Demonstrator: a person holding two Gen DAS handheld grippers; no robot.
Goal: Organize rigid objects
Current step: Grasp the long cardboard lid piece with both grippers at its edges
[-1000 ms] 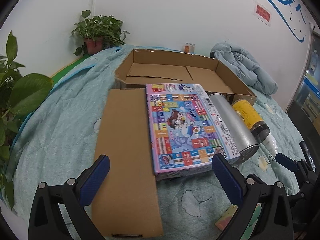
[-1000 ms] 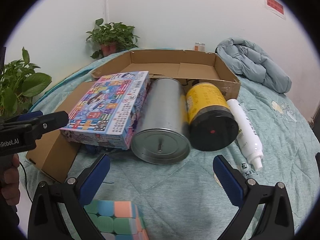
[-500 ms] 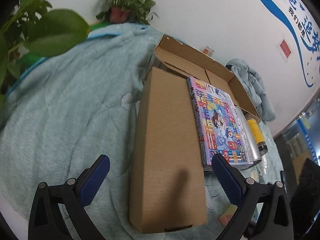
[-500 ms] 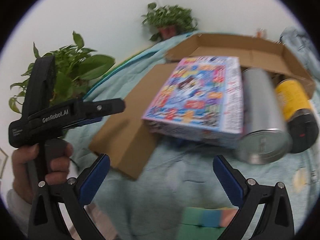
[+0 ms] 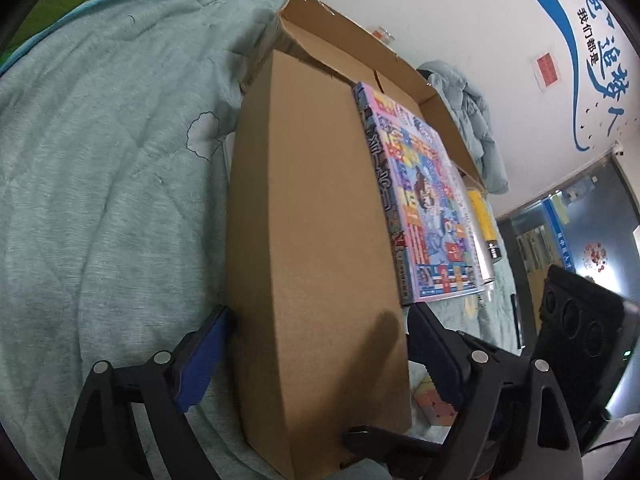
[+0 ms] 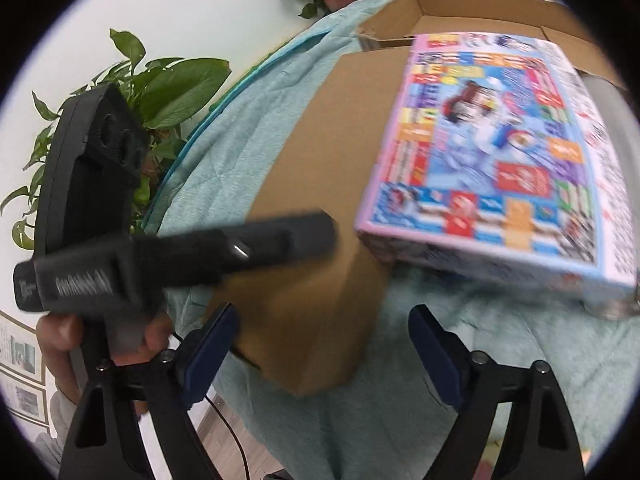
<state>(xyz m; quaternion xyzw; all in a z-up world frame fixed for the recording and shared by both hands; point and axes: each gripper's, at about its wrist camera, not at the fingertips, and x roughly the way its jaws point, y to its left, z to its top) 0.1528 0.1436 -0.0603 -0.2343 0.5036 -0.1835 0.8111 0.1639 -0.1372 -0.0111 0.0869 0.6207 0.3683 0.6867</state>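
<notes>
Left gripper (image 5: 316, 354) fills the bottom of the left wrist view, its two blue-padded fingers spread wide apart with the near end of a long brown cardboard flap (image 5: 316, 240) lying between them; whether either pad touches the cardboard cannot be told. Right gripper (image 6: 324, 354) is likewise spread wide and holds nothing, its blue pads hanging over the near corner of the same flap and the teal quilt (image 6: 500, 332) beside it. Seen from the right wrist view, the black body of the left gripper crosses the left side, blurred, with a hand (image 6: 64, 344) wrapped around its handle. Just to the right of the left gripper in its own view, a multicoloured puzzle cube (image 5: 434, 402) sits on the quilt. Farther along, a flat colourful game box (image 5: 424, 208) rests with its left edge on the flap; beyond its right edge lie a silver tin (image 6: 612, 120) and a yellow canister with a black cap (image 5: 486, 220), both lying on their sides. Behind these, the open cardboard box (image 5: 360, 52) that the flap belongs to sits on the quilt. Farthest back are a crumpled pale blue jacket (image 5: 476, 120), leafy green plants (image 6: 172, 84) and a white wall with blue lettering (image 5: 592, 40)
</notes>
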